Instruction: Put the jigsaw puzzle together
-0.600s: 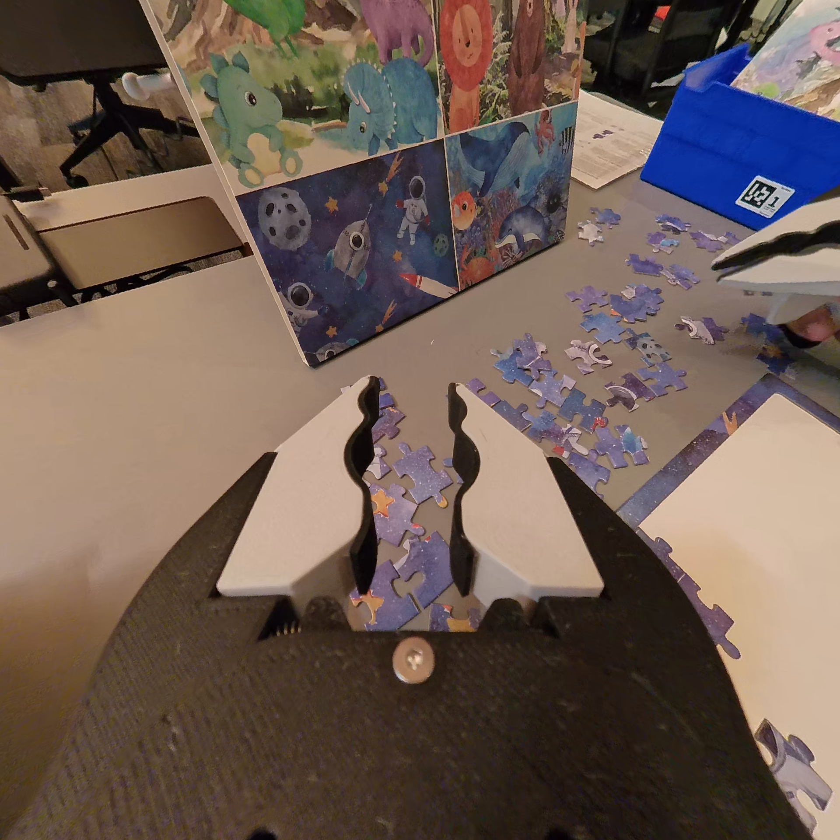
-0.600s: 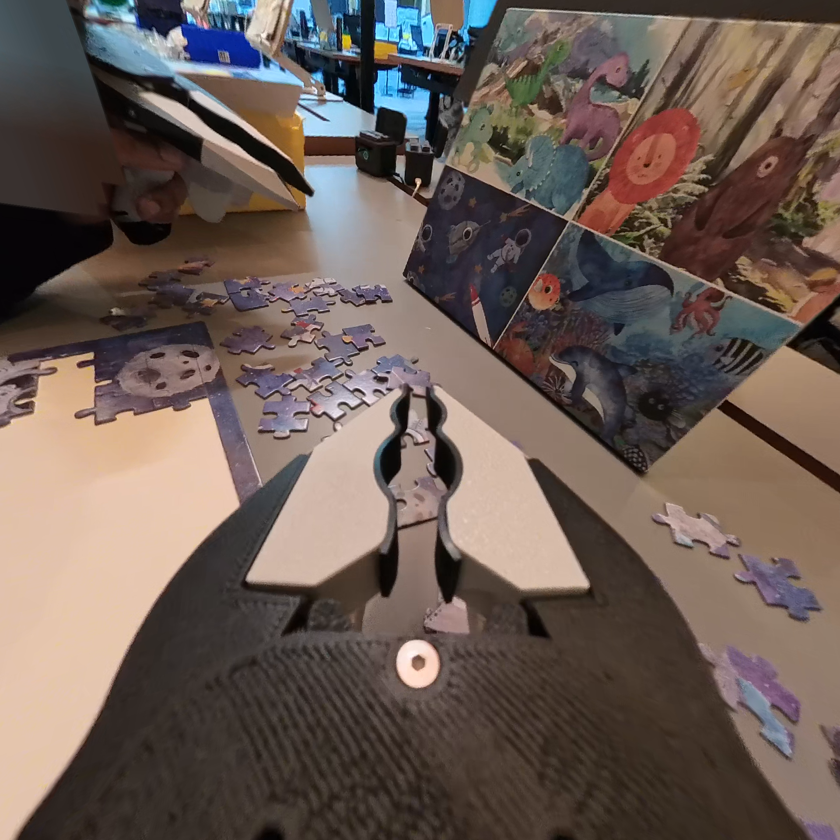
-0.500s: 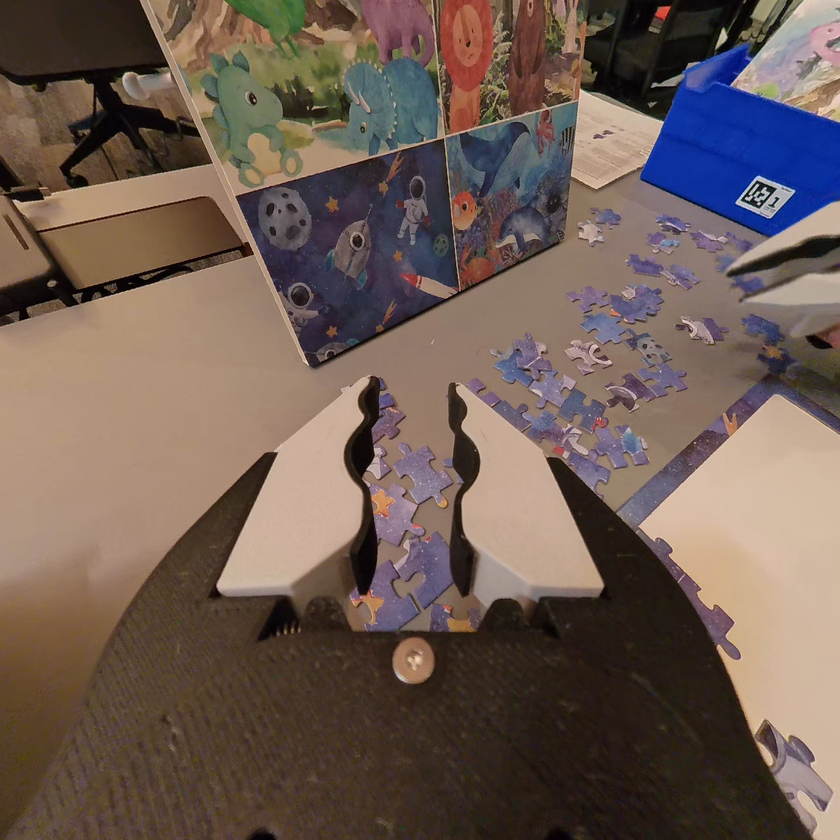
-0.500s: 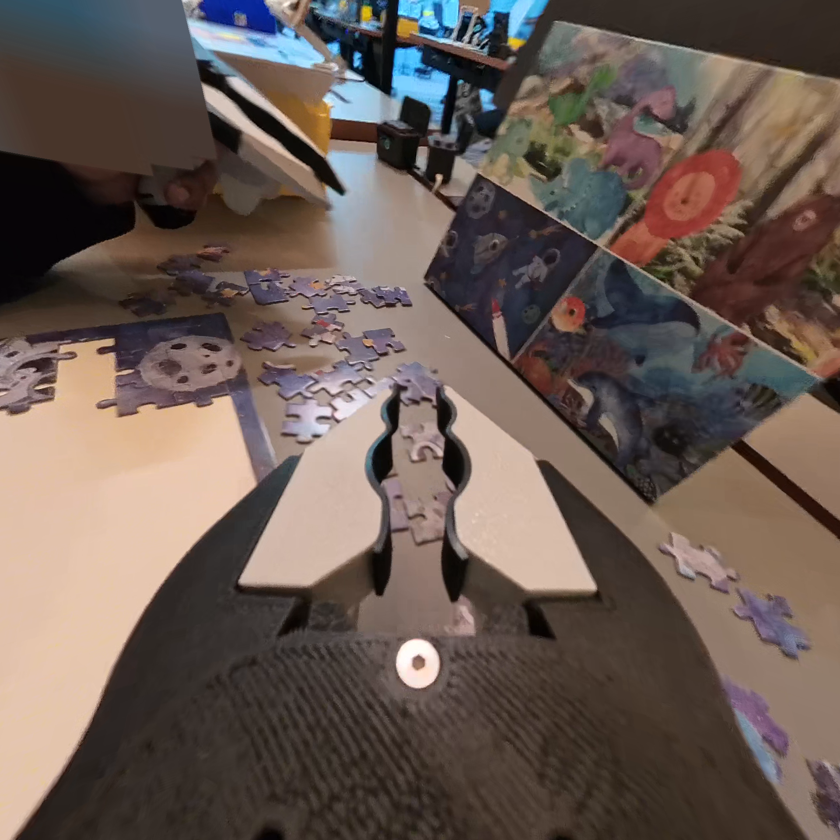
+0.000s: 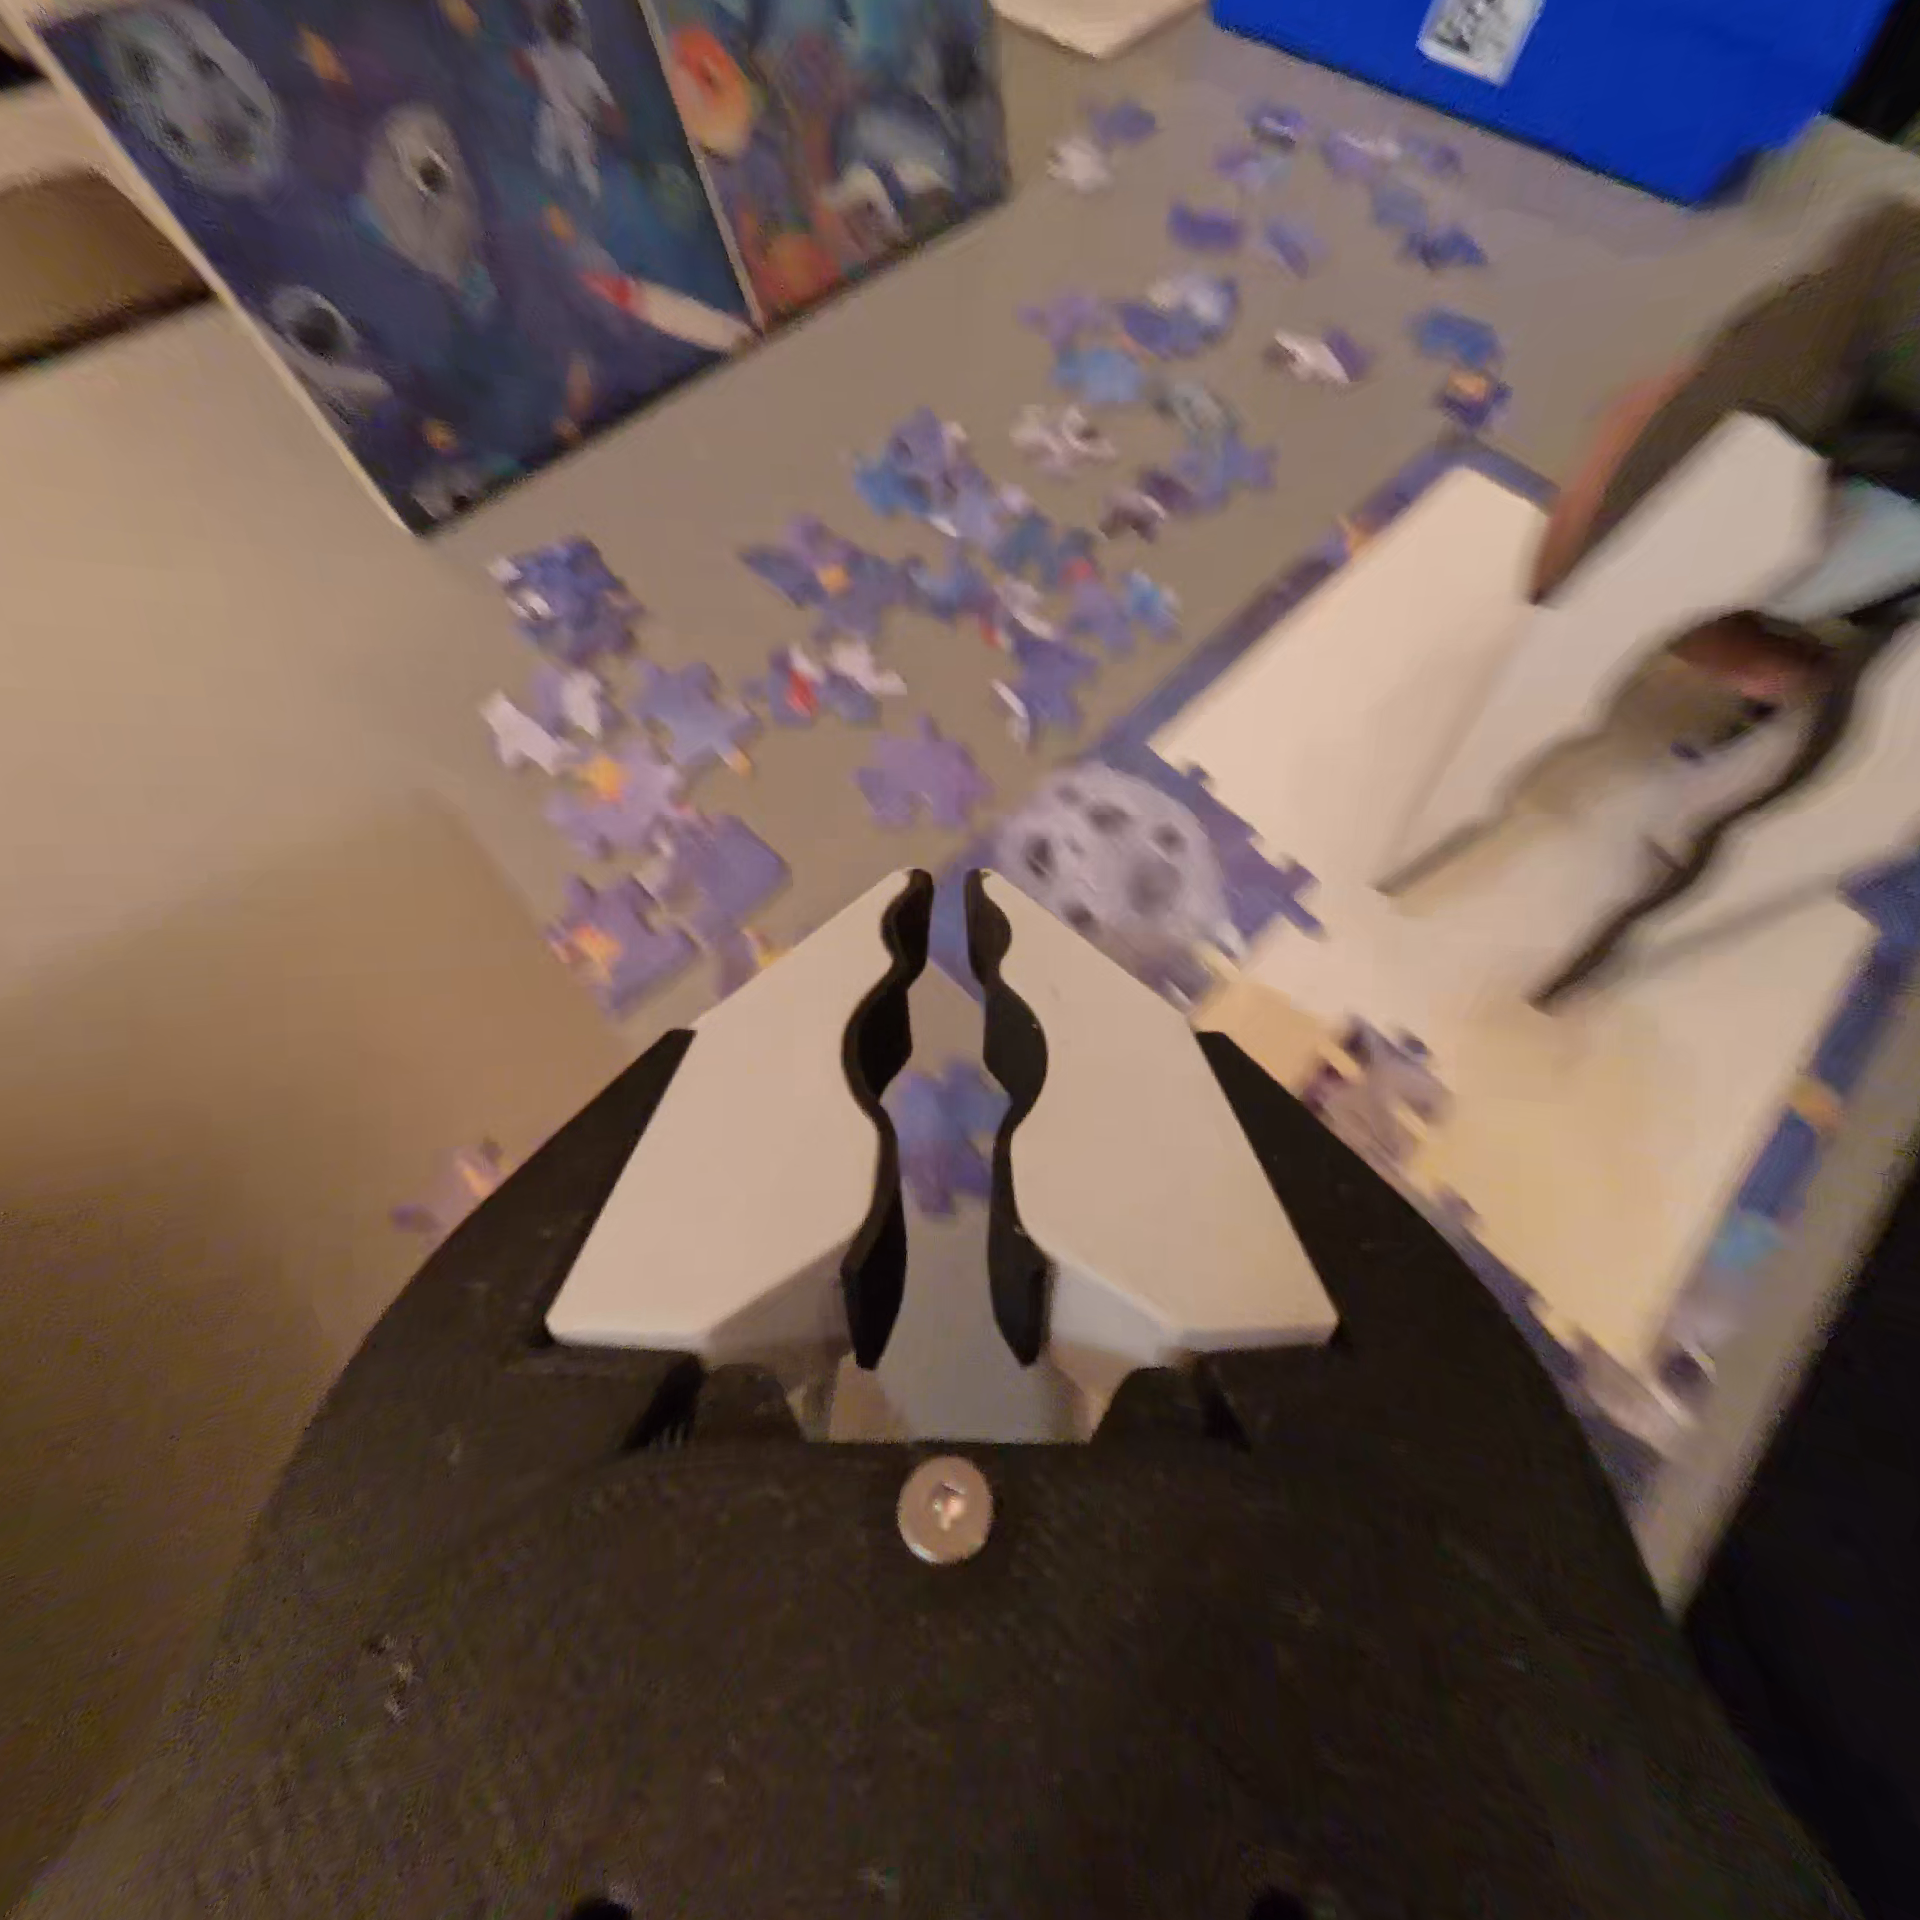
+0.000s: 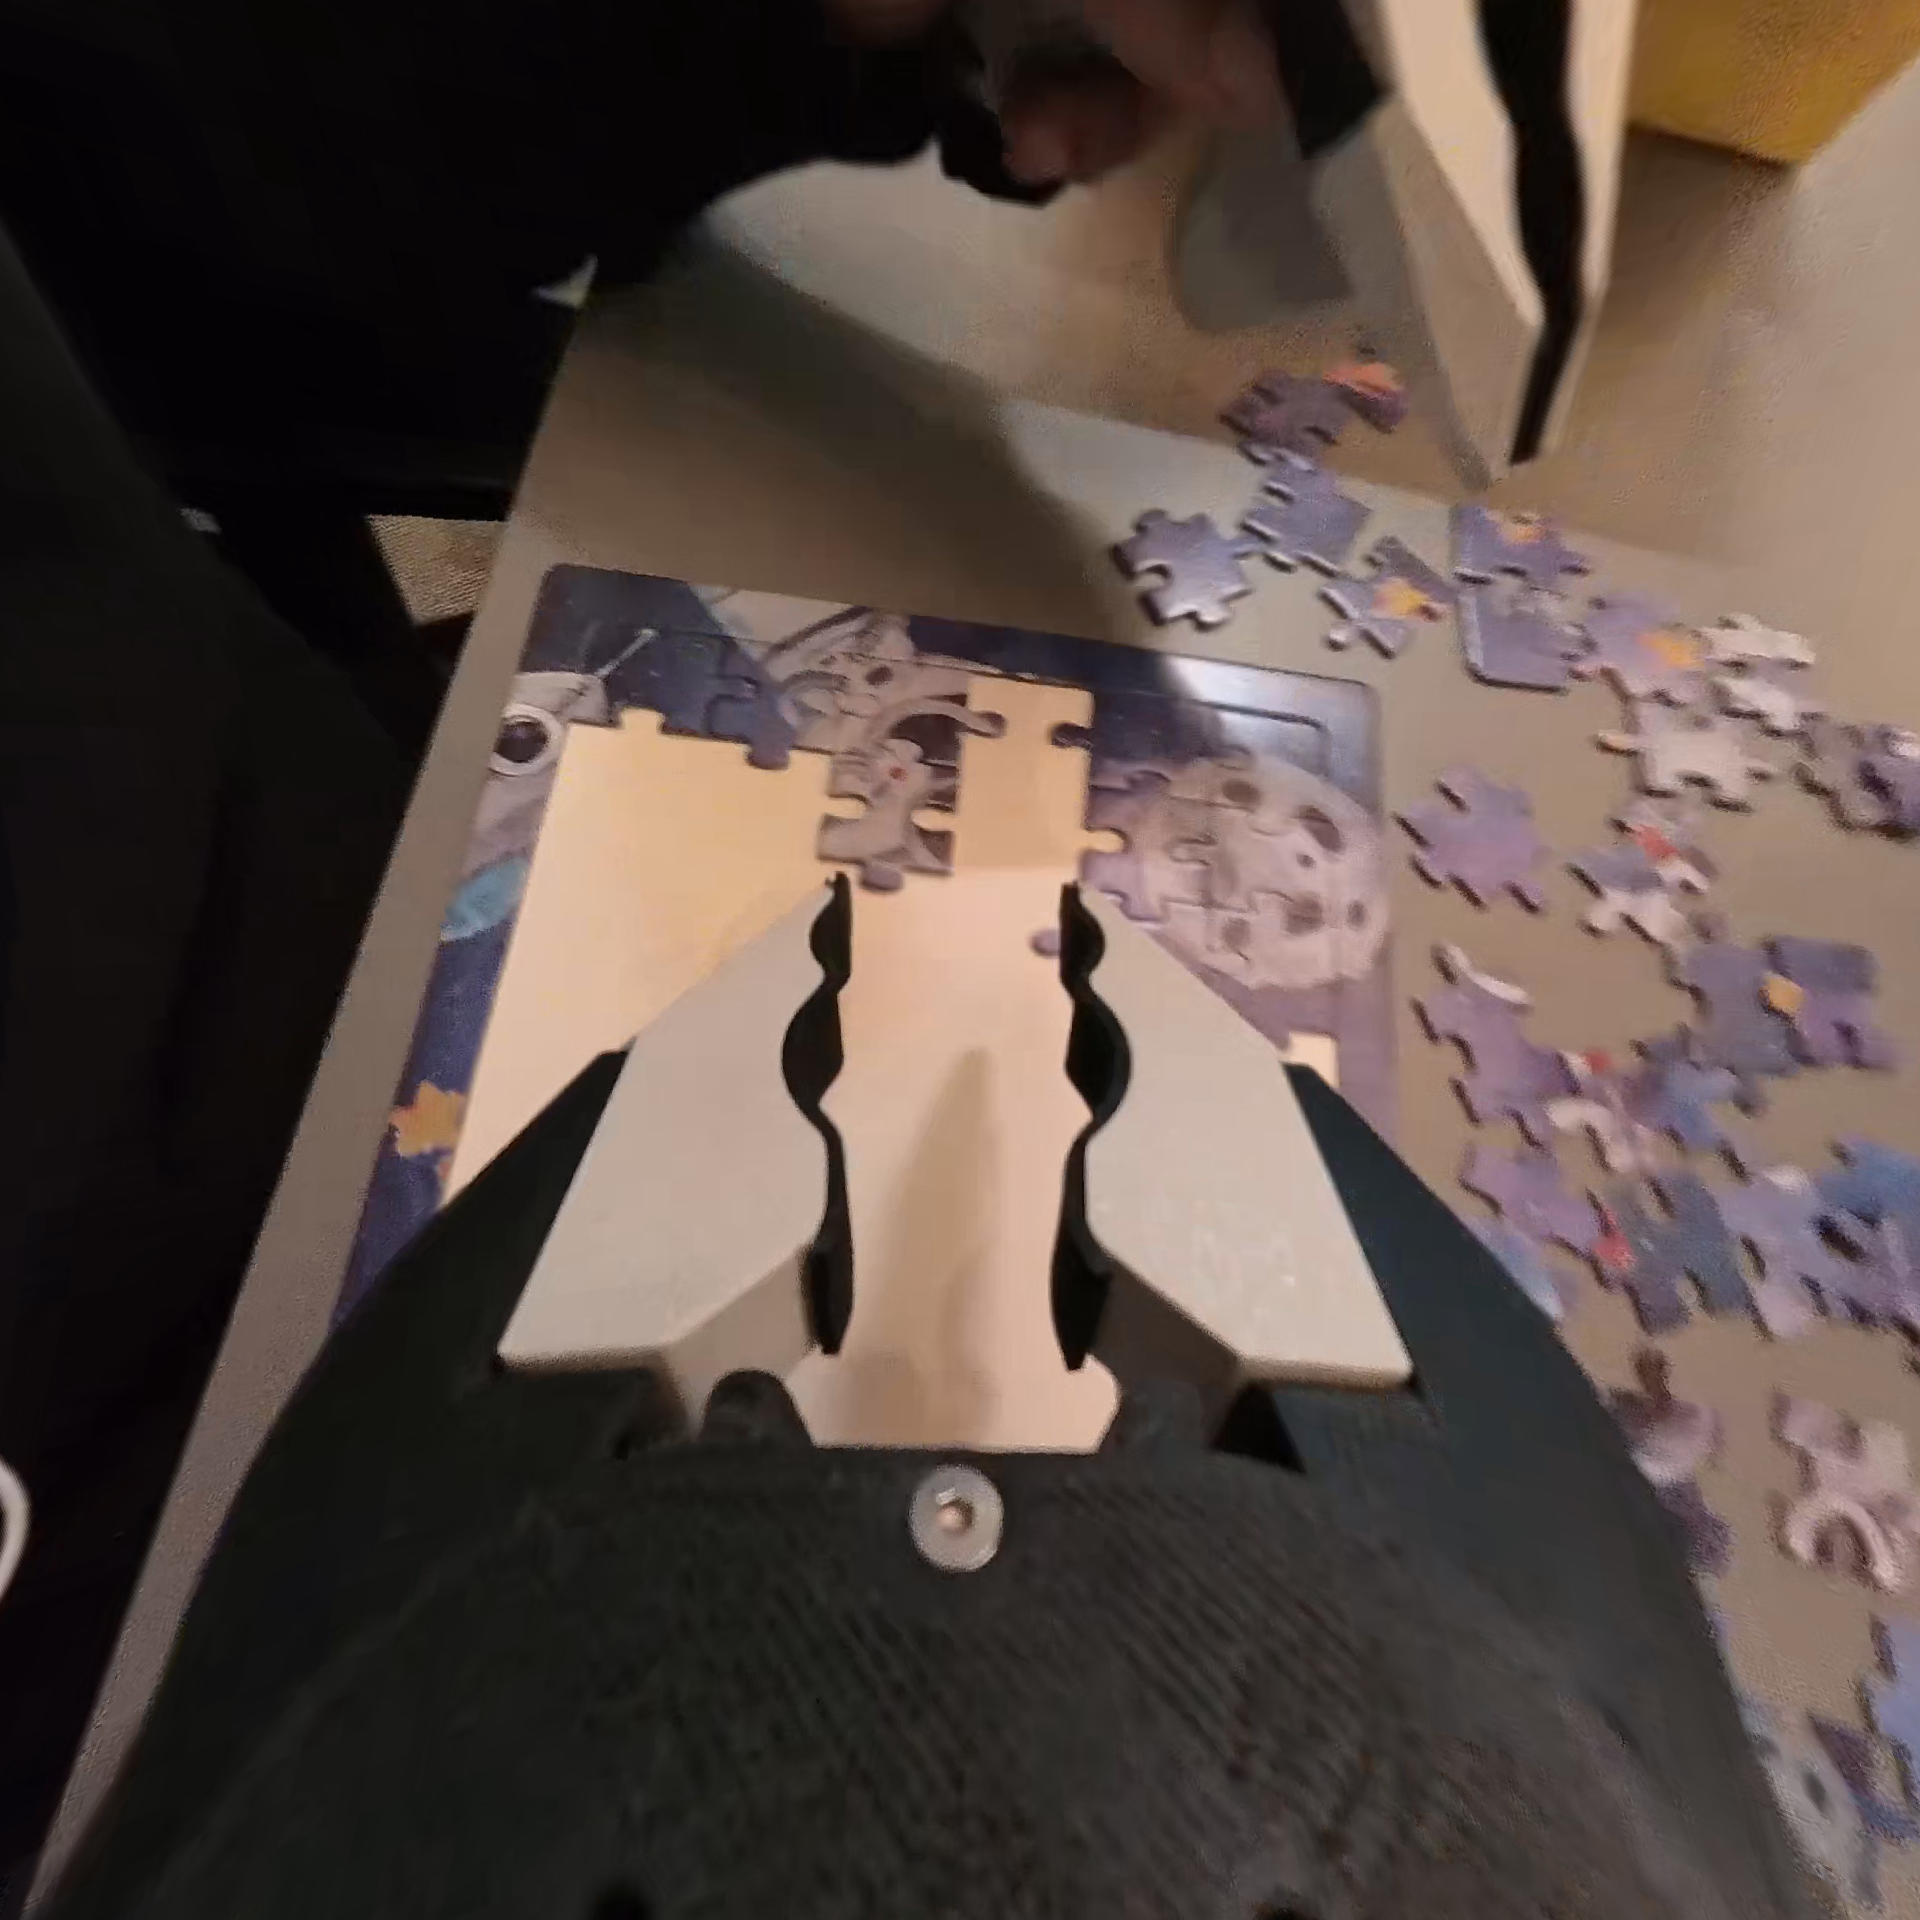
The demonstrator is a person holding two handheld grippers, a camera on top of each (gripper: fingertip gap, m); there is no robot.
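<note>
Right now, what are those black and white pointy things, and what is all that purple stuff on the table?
They are tongs, two of them, and a person holds one in each hand. Each carries a small camera that looks out along its two fingers, so each picture is taken from one of them.

In the left picture you see the left tongs, nearly closed, with only a thin slit between the tips and nothing pinched. In the right picture the right tongs stand open and empty above the puzzle tray, which is partly filled, with a grey moon in one corner.

The purple stuff is loose puzzle pieces scattered on the grey table. Behind them a picture board stands propped up, beside a blue bin.
</note>
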